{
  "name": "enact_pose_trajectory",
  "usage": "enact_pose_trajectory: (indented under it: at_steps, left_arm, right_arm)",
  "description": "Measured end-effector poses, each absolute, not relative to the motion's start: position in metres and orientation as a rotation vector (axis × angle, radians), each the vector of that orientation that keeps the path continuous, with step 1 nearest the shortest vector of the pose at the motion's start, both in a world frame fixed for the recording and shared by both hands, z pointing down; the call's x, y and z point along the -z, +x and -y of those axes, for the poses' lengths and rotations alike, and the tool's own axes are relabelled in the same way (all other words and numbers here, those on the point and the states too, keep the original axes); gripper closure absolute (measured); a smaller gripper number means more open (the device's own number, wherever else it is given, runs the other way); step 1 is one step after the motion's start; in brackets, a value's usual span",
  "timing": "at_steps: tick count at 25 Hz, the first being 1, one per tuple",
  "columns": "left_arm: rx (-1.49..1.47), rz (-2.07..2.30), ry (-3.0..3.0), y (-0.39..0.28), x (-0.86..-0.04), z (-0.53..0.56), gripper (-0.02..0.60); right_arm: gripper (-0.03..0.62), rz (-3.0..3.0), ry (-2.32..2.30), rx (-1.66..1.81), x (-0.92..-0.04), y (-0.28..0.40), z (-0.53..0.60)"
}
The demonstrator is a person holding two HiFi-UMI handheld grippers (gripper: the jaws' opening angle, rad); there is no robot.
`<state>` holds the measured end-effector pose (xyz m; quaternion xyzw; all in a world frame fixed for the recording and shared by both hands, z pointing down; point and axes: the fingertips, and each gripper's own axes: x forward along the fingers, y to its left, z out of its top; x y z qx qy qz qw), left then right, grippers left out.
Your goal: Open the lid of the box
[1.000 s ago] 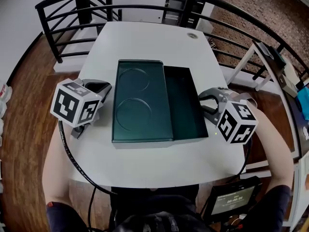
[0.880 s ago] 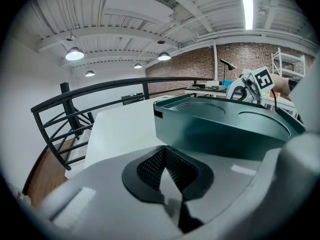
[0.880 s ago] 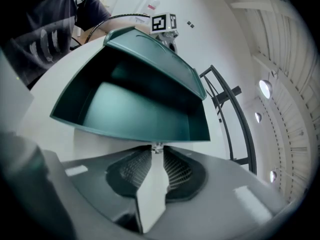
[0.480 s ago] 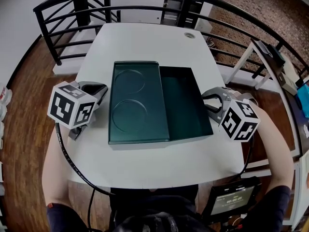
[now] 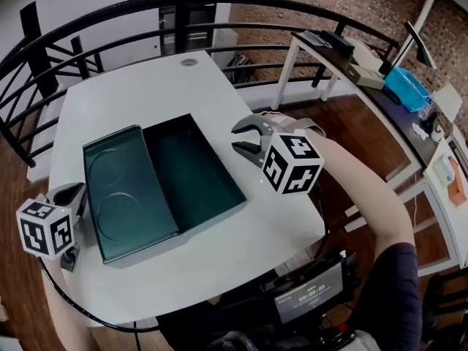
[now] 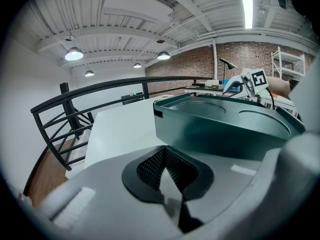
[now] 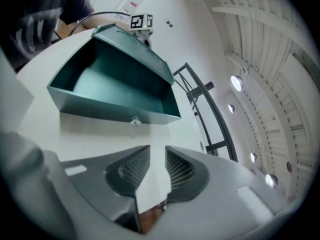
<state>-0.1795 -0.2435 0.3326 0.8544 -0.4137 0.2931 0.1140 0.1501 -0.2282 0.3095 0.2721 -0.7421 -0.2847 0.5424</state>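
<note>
The dark green box (image 5: 194, 170) stands open on the white table (image 5: 241, 247). Its lid (image 5: 124, 192), with two round recesses, lies flat along the box's left side. My left gripper (image 5: 69, 194) sits on the table just left of the lid, apart from it. In the left gripper view the left gripper (image 6: 165, 151) is shut and empty, with the lid's wall (image 6: 225, 129) ahead. My right gripper (image 5: 245, 139) hovers right of the box, not touching it. In the right gripper view the right gripper (image 7: 157, 151) is opening, with nothing between its pads (image 7: 131, 170), facing the box's wall (image 7: 115, 111).
A black curved railing (image 5: 146, 6) rings the table's far side. A cable hole (image 5: 189, 62) sits near the table's far edge. A small screen (image 5: 311, 298) hangs below the front edge. A desk with clutter (image 5: 380, 72) stands to the right. A small latch (image 7: 134, 120) is on the box wall.
The view has swung to the right. My right gripper has risen away from the box's right side. My left gripper has drawn back from the lid toward the front left.
</note>
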Motion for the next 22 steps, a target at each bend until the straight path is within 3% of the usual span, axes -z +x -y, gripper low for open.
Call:
enact_pose_trajectory:
  at_steps: [3,5,22]
  left_arm:
    - [-0.847,1.205,2.522,-0.175,-0.333,0.251,0.565]
    - [-0.853,1.206,2.524,-0.175,-0.331,0.251,0.565]
    - [-0.847,1.187,2.538,-0.173,-0.325,0.251,0.565]
  right_arm:
    - [0.5,1.77,0.688,0.639,-0.311,0.158,0.229]
    - [0.589,1.776,0.69,0.616,-0.315,0.158,0.226]
    - [0.592,1.811,0.705,0.528,-0.337,0.155,0.223]
